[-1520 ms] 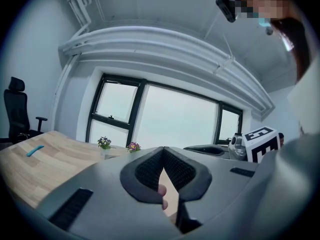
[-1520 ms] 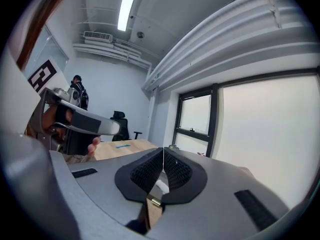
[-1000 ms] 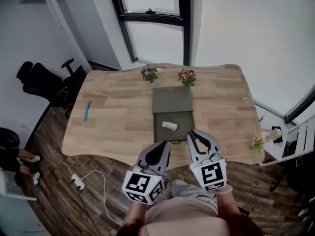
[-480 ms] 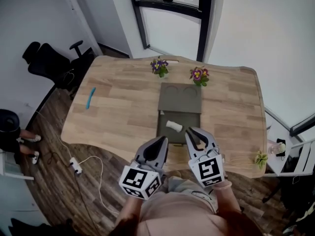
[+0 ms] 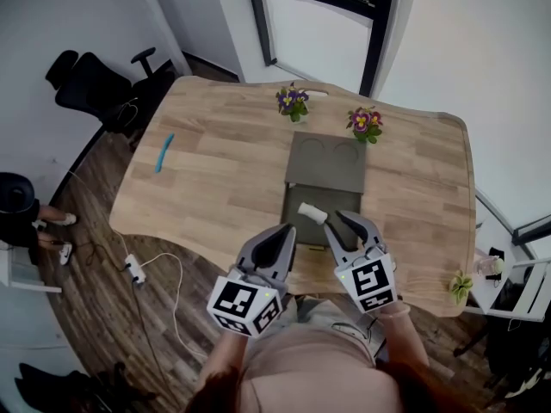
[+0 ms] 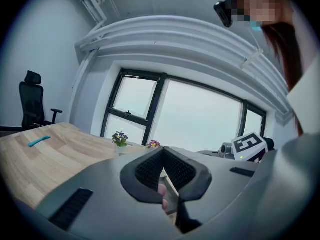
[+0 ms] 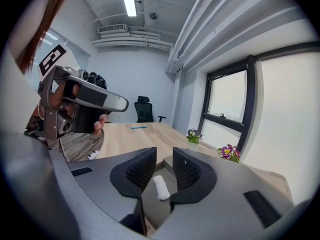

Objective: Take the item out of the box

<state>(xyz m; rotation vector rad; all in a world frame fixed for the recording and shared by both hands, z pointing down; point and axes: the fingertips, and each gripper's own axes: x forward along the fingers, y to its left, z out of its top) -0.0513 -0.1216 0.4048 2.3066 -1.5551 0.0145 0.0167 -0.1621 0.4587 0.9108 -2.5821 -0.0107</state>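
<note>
An olive box (image 5: 331, 229) lies open on the wooden table (image 5: 224, 179), its lid (image 5: 327, 160) flat behind it. A white roll-shaped item (image 5: 312, 213) rests inside the box at its left side. My right gripper (image 5: 347, 222) hovers over the box's near part, just right of the item. Its jaws have just been opening and stand apart, nothing pressed between them. In the right gripper view the item (image 7: 160, 187) shows through the gap of that gripper (image 7: 165, 160). My left gripper (image 5: 287, 231) hangs at the box's near left edge, its pads (image 6: 150, 170) meeting at the tip.
Two flower pots (image 5: 293, 101) (image 5: 365, 120) stand behind the lid. A blue object (image 5: 164, 152) lies at the table's left. A small plant (image 5: 462, 284) sits at the near right corner. An office chair (image 5: 95, 93) and a power strip (image 5: 133, 269) are on the floor.
Both grippers have moved forward and down toward the box. The right jaws, closed before, now stand apart near the white item.
</note>
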